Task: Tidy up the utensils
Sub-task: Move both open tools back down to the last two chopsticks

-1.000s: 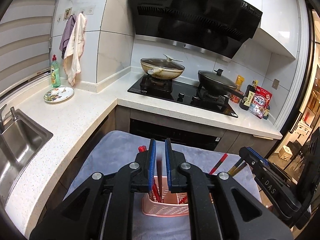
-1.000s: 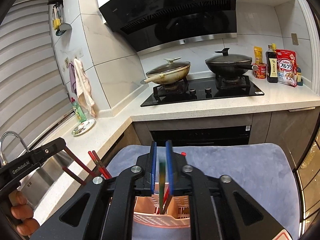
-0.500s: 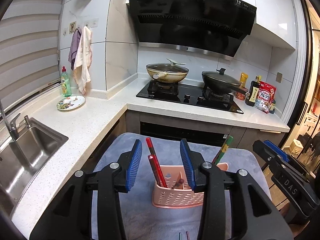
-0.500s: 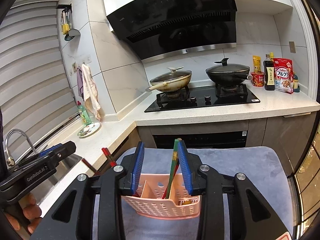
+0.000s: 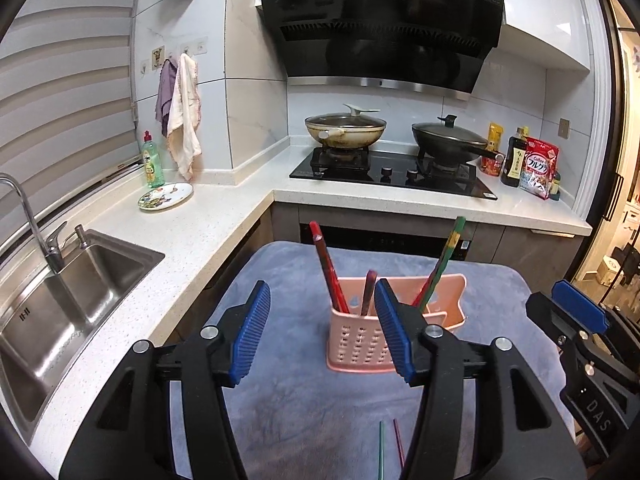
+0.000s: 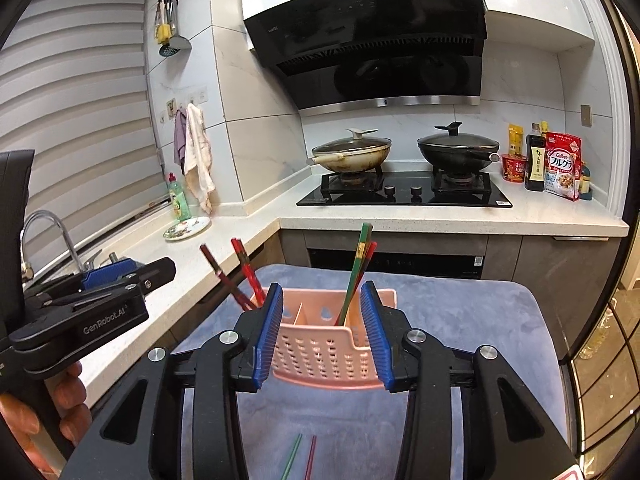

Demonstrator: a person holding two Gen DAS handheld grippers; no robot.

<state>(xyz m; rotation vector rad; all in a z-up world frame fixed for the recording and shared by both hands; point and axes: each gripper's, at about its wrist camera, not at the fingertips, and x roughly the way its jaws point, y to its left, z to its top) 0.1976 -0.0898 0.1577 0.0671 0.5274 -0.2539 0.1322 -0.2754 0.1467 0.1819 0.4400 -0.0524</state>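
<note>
The pink perforated caddy [image 5: 362, 344] stood on the grey-blue mat [image 5: 288, 280] in front of you, and it held the chopsticks upright and tilted: red ones [image 5: 327, 270] leaning left in its left compartment, and a green one [image 6: 355, 270] with a red one close against it leaning right in the right compartment. Your left gripper [image 5: 322, 332] was spread wide with nothing between its blue pads, and your right gripper [image 6: 321, 332] was likewise released and empty, its jaws framing the caddy from behind. Two more chopsticks, one green [image 6: 292, 456] and one red [image 6: 310, 456], lay flat on the mat nearer to you, low between the gripper arms, which partly covered them. Beyond the mat ran a white speckled counter [image 5: 208, 220] in an L, with a steel sink [image 5: 60, 300] and tap at left, a patterned plate [image 5: 165, 196] and a green soap bottle [image 5: 153, 160] beside it, and cloths [image 5: 182, 112] hung on the tiled wall. Farther back you had a black hob [image 6: 404, 194] carrying a cream lidded pan [image 6: 352, 154] and a black lidded wok [image 6: 458, 152] under a dark hood, with bottles and a cereal bag [image 6: 563, 170] at right.
</note>
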